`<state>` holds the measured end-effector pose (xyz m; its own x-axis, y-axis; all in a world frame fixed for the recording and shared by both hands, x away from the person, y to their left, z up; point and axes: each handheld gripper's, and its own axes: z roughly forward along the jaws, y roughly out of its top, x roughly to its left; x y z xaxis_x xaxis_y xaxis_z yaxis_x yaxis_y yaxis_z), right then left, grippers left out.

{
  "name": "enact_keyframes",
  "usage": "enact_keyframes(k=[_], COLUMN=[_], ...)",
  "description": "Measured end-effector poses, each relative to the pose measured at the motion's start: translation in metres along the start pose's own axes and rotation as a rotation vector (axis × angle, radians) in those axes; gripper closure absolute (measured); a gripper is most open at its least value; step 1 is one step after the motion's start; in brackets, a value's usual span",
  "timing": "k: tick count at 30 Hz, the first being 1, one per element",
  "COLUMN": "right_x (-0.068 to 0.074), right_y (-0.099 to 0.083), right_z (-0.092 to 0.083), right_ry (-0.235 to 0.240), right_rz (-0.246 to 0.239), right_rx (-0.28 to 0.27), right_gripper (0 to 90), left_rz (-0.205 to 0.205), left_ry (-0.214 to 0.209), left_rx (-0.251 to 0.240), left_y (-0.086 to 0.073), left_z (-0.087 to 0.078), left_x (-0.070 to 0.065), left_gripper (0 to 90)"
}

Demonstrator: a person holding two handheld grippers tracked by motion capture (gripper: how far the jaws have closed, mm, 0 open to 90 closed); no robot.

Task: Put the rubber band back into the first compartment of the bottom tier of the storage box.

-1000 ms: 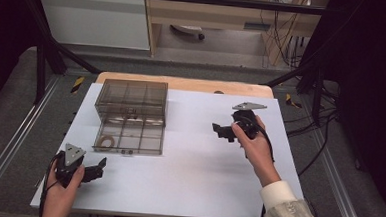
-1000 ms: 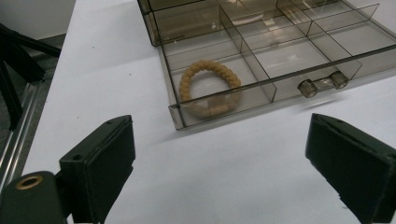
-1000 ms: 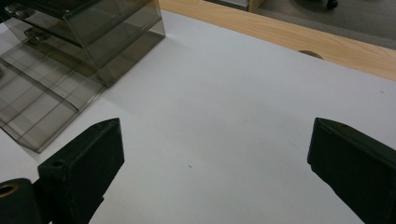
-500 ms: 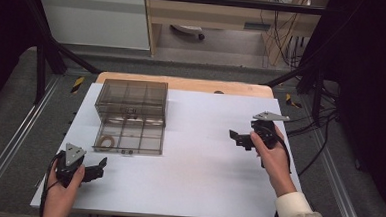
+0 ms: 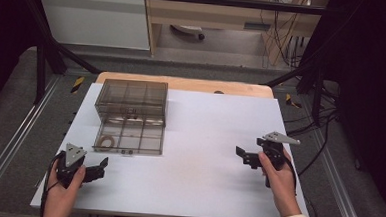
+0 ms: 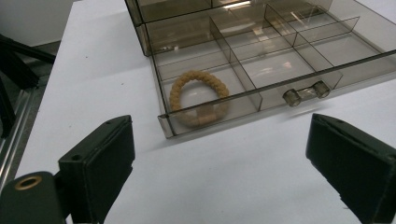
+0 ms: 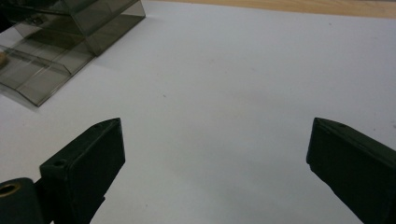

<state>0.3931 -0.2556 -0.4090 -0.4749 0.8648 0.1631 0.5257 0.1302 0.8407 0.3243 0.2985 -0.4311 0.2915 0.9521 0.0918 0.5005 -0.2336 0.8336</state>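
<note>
Smoked plastic drawer (image 6: 261, 70) stands pulled out near the desk's left edge with a braided ring (image 6: 198, 98) in its front corner cell, so the left gripper (image 6: 219, 172), jaws wide open, should descend straight over the ring, while the right gripper (image 5: 246, 157) waits open near the right edge.

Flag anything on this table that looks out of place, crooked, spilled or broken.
Nothing looks spilled or broken. The one thing not tidy is the drawer of the smoky clear organiser box: it stands pulled out toward the person, with a braided ring lying flat in its front corner compartment. Both grippers, left and right, are open and hold nothing.
</note>
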Motion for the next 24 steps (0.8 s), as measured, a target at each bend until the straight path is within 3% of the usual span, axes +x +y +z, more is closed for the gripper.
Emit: enact_keyframes(k=[9,16,24], right_x=[0.002,0.005,0.014], right_y=[-0.028,-0.038,-0.042], right_z=[-0.010,-0.014,-0.006], right_ry=[-0.012,0.010,0.018], right_rz=[-0.004,0.005,-0.040], right_rx=[-0.005,-0.013,0.024], right_gripper=[5.2,4.6,4.0], left_rz=[-0.014,-0.011,-0.030], left_ry=[-0.039,-0.064,-0.081], left_rx=[-0.019,-0.025,-0.057], left_y=[0.005,0.009,0.012], left_z=[-0.003,-0.006,-0.008], left_x=[-0.007,-0.015,-0.018], left_gripper=[7.8,7.8,5.9])
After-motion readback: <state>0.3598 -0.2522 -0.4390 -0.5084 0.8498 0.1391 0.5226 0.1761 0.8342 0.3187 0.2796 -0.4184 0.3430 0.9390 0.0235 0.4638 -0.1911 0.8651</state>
